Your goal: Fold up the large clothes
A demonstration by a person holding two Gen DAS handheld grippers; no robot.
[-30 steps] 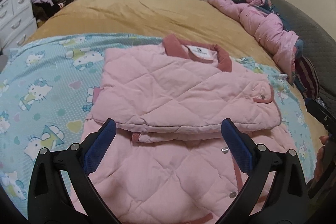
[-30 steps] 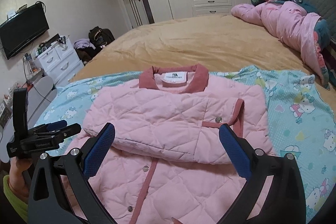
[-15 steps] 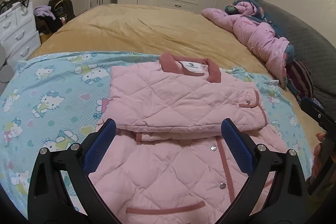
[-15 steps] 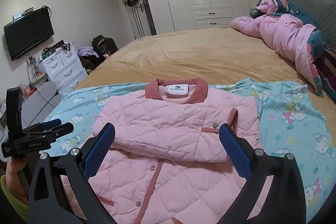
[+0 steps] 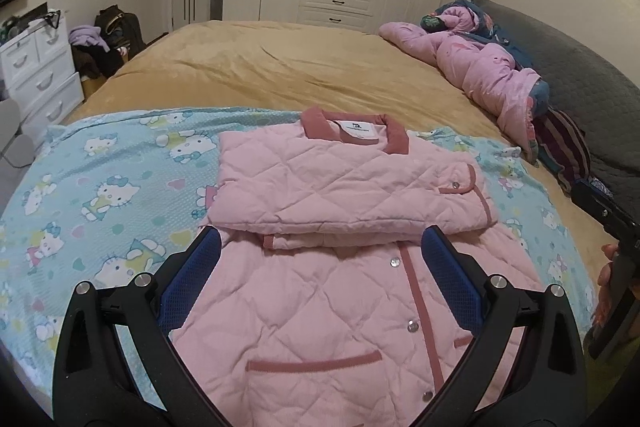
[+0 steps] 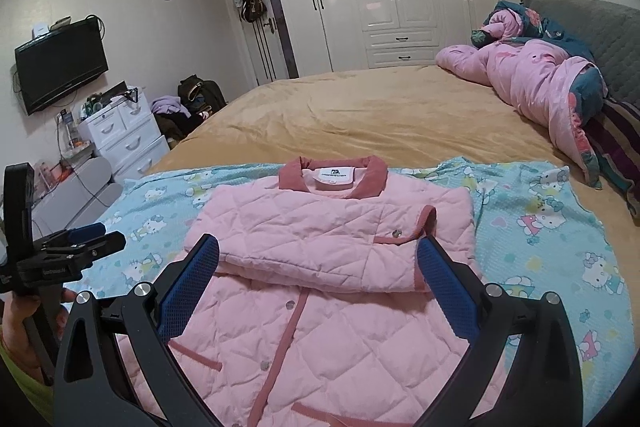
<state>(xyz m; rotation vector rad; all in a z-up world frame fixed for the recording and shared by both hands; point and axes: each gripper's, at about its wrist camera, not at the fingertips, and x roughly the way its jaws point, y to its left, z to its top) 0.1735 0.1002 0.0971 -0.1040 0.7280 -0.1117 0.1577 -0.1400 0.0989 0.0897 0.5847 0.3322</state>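
Fingers (image 5: pixel 200 267) of our left gripper (image 5: pixel 320 263) stand wide apart with nothing between them, blue pads hovering above the pink quilted jacket (image 5: pixel 340 227). From the left wrist view, the jacket lies on the cartoon-cat sheet (image 5: pixel 100 187) spread over the bed (image 5: pixel 300 67), its top part folded down across the snap placket. At 12 o'clock its dark pink collar holds a white label (image 5: pixel 358 127), print too small to read. At 3 o'clock our right hand (image 5: pixel 604 291) grips its tool's handle.

From the right wrist view, our right gripper (image 6: pixel 318 261) is likewise spread wide and empty over the jacket (image 6: pixel 320 247). At 9 o'clock our left gripper (image 6: pixel 86 241) is held level, its handle in our left hand (image 6: pixel 24 331).
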